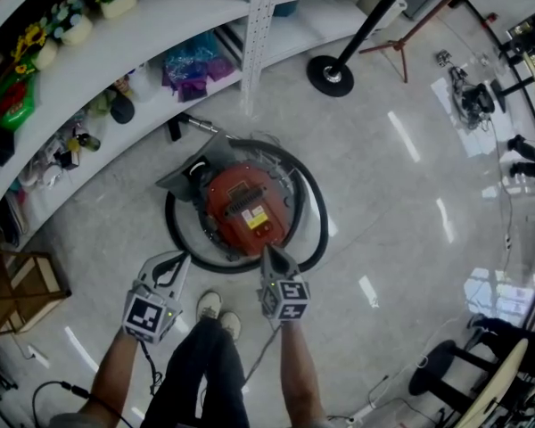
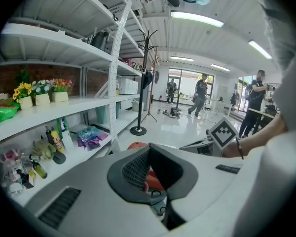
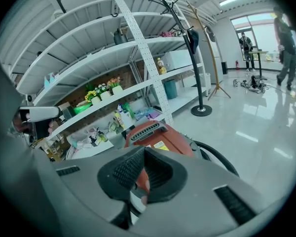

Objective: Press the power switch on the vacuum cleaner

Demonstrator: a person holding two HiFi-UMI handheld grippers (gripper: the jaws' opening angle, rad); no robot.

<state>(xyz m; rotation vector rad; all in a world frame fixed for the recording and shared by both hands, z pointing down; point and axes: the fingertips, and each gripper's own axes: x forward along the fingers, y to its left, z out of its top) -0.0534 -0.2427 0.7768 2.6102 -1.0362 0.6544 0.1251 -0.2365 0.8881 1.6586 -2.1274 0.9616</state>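
The red vacuum cleaner (image 1: 245, 205) sits on the floor in front of me, with its black hose (image 1: 317, 214) coiled around it. In the head view my right gripper (image 1: 268, 251) is shut, and its tip is at the near edge of the red body. My left gripper (image 1: 183, 259) hangs shut to the left, over the hose ring and apart from the body. In the right gripper view the red housing (image 3: 155, 135) with its grille fills the space just past the shut jaws. The left gripper view shows only a patch of red (image 2: 138, 145). I cannot make out the power switch.
White shelves (image 1: 143, 52) with flowers, bottles and bags curve behind the vacuum. A coat stand's round base (image 1: 330, 75) stands beyond it. A wooden crate (image 1: 18, 288) is at the left, a black stool (image 1: 439, 374) at the lower right. People (image 2: 201, 95) stand far off.
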